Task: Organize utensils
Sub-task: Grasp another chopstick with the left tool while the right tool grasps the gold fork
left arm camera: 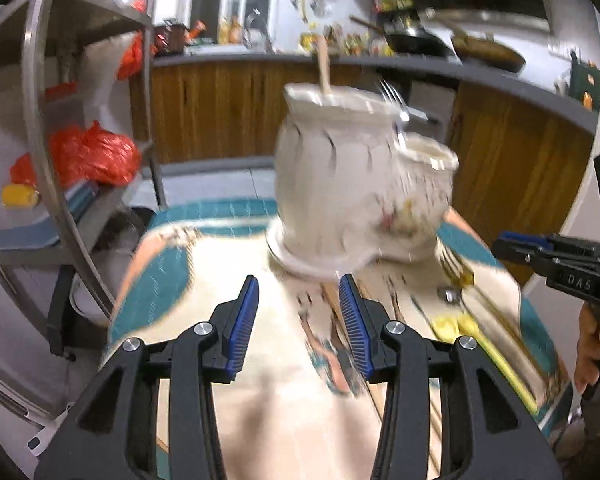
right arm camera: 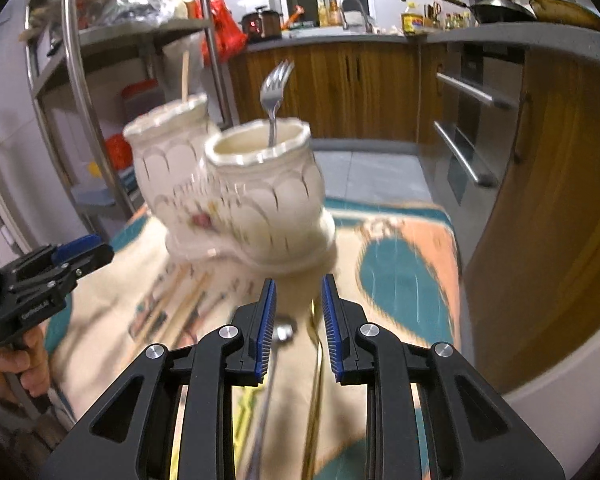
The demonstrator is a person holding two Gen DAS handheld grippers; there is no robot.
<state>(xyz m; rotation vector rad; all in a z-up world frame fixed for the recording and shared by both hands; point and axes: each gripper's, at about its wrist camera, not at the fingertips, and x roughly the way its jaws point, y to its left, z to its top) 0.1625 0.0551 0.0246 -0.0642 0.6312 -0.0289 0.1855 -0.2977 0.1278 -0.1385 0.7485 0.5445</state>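
Left tool (left arm camera: 299, 294): jaws parted, empty, cream holder (left arm camera: 332, 184) just ahead on desk (left arm camera: 260, 400). Right tool (right arm camera: 298, 297): narrower gap, empty; only its view shows fork (right arm camera: 275, 96) clearly, utensils (right arm camera: 276, 360) beneath.

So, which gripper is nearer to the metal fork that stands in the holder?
Right. The right gripper sits just below the holder compartment with the fork. The left gripper faces the other compartment, farther away.

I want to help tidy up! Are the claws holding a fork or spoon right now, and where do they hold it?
No. The left claw and the right claw are both open and holding nothing. The fork already stands in a white holder.
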